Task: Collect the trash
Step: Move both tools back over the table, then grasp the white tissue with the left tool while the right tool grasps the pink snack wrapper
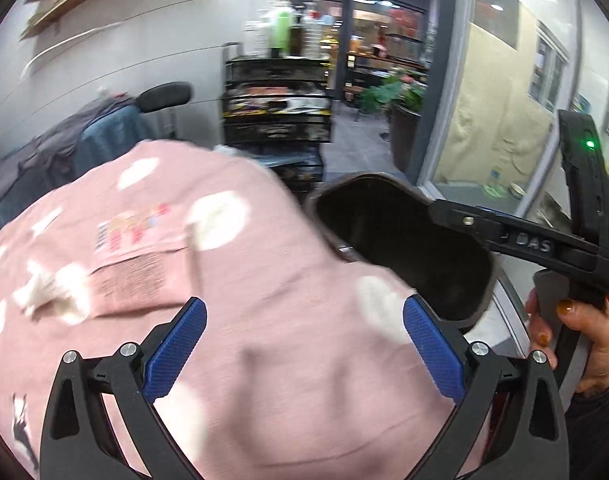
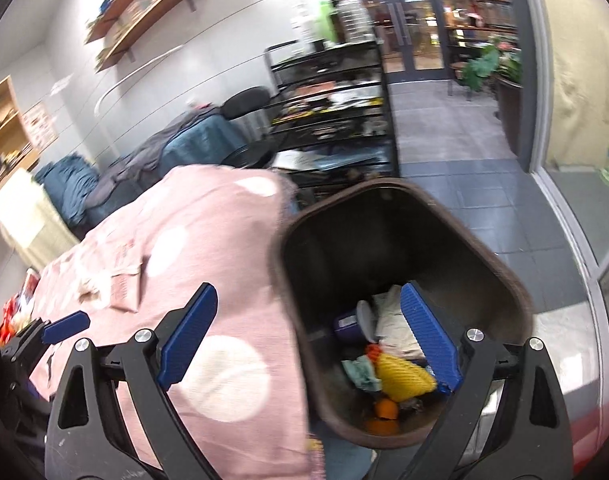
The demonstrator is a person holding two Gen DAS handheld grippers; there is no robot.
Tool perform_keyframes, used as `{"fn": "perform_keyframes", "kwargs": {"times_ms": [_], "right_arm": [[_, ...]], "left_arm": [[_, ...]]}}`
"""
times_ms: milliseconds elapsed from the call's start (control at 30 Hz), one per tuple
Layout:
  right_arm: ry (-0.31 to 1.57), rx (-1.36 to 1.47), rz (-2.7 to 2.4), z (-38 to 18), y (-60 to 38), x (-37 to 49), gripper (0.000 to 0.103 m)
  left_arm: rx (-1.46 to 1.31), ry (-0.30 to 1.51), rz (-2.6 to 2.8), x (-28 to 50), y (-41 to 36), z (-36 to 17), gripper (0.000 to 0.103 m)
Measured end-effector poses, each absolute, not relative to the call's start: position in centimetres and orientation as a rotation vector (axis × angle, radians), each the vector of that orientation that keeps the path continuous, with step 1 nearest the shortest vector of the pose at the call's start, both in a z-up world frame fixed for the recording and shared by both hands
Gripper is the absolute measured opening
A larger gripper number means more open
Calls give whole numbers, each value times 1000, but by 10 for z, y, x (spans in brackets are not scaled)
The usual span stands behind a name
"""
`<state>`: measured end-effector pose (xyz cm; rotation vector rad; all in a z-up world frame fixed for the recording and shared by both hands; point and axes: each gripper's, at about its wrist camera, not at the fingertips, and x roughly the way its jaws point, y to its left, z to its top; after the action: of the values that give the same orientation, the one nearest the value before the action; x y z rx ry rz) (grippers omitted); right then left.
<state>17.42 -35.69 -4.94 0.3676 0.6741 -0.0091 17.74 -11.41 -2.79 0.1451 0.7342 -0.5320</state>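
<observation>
Nearest, left gripper (image 1: pixel 304 344) spread wide and holding nothing over a pink spotted cloth (image 1: pixel 232 384); right gripper (image 2: pixel 309 336) equally wide and empty, one finger over the cloth, the other above the mouth of a dark bin (image 2: pixel 508 280) just beside the cloth's edge. Inside the bin, trash: yellow netting (image 2: pixel 404 372), an orange (image 2: pixel 386 409), a blue cup (image 2: pixel 350 327), crumpled paper (image 2: pixel 392 316); on the cloth, a white crumpled scrap (image 1: pixel 44 292) and a printed pink leaflet (image 1: pixel 138 264). Beyond, a black wire rack (image 1: pixel 276 104) crowded with bottles, clothes heaped over a chair (image 2: pixel 208 136), wall shelves (image 2: pixel 144 12), potted plant (image 1: pixel 400 96) by glass doors.
</observation>
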Motion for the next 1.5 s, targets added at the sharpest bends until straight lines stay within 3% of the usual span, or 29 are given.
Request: {"fn": "perform_keyframes", "kwargs": {"times_ms": [433,633,867,1000,1033,1167,1200,1267,1333,1500], "right_arm": [[781,248,315,-44,-247,228,92],[843,208,431,-45,-200,263,91],[941,170,477,-59,-163,311,74],[947,165,477,-64,-153,327,72],[946,161,480,-63,-150,329,69],[998,202,544,-73,-142,341,35],[1012,214,557,-77,-140,344,33],[1033,216,565,-83,-136,345,15],[1015,238,585,-80,-137,344,8],[941,231,598,-67,-134,330,5]], "left_arm": [[30,780,-234,215,22,-41,97],[-3,820,-148,241,65,-49,90],[31,856,-136,278,79,-56,88],[58,883,-141,295,80,-63,84],[58,889,-144,298,80,-65,79],[46,910,-144,303,79,-71,63],[39,910,-137,303,81,-72,58],[24,902,-125,301,85,-71,48],[7,896,-123,299,88,-68,38],[-46,877,-123,289,94,-63,31]]}}
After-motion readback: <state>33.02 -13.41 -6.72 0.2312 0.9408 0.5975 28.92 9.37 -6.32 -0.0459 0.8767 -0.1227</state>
